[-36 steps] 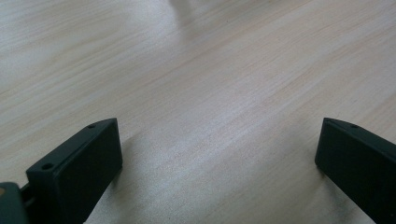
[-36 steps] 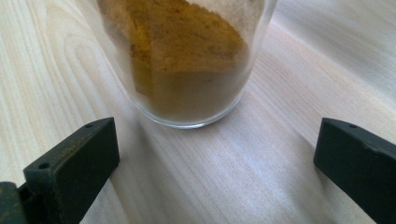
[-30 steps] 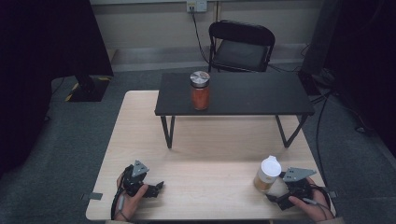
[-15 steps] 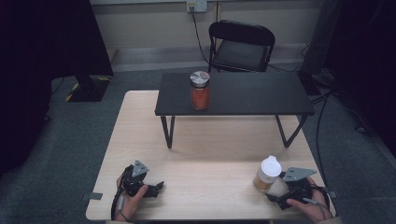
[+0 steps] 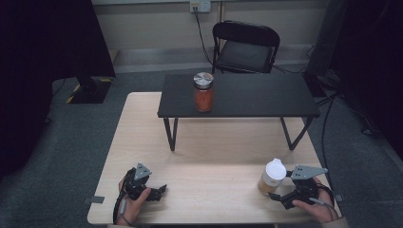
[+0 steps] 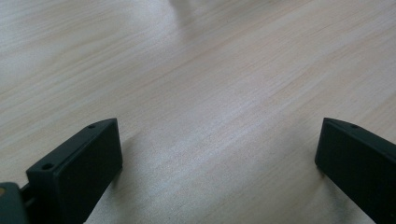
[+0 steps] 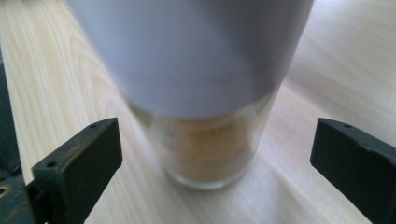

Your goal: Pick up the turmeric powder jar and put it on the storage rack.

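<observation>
Jar (image 5: 272, 176) with a white lid stands near the table's (image 5: 223, 152) front right corner, just ahead of the right gripper (image 5: 280, 196).

Right gripper's jaws are spread wide, the jar centred between them and untouched in the right gripper view (image 7: 210, 140). A good grasp likely means sliding forward level and closing on the glass below the lid. Left gripper (image 5: 159, 191) rests spread and empty near the front left corner.

Overall light: the worktop (image 5: 214, 156) is lit evenly from above; the room's edges are left dark.
Shadows: soft ones are cast beneath the fingers (image 6: 88, 158).
Blur: the jar (image 7: 201, 93) between the fingers is rendered soft.
Glare: a pale sheen is seen ahead of the fingers.
</observation>
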The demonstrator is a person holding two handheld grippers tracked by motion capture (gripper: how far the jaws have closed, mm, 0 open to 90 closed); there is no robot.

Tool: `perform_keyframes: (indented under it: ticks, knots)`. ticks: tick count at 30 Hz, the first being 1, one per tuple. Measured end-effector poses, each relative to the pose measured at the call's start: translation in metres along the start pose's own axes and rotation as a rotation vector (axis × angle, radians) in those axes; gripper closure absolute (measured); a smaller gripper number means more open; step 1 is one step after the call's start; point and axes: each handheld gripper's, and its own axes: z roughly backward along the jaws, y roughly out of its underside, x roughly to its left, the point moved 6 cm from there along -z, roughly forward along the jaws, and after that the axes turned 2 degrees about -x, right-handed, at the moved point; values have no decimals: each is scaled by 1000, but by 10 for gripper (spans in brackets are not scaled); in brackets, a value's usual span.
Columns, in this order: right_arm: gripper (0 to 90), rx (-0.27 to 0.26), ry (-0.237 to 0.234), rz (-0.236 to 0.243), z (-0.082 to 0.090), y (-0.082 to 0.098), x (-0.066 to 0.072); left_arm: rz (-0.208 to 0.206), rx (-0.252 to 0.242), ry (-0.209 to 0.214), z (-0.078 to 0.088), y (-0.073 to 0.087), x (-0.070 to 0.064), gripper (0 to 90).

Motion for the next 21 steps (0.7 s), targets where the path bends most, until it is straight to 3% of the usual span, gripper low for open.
perform_keyframes:
  ticks: [2, 8, 10, 14, 21]
  knots:
    - [35, -27, -27, -19, -1, -1, -3, 0, 0, 0, 0, 0, 0, 0]
    - [148, -73, -62, 24, -6, -5, -5, 0, -1, 0, 0, 0, 0, 0]
    - [230, -89, -71, 38, -8, -4, -7, 0, 0, 0, 0, 0, 0, 0]
    - [279, -115, -86, 40, -11, 0, -9, 0, 0, 0, 0, 0, 0, 0]
    - [294, -117, -32, 50, -9, 0, -1, 0, 0, 0, 0, 0, 0, 0]
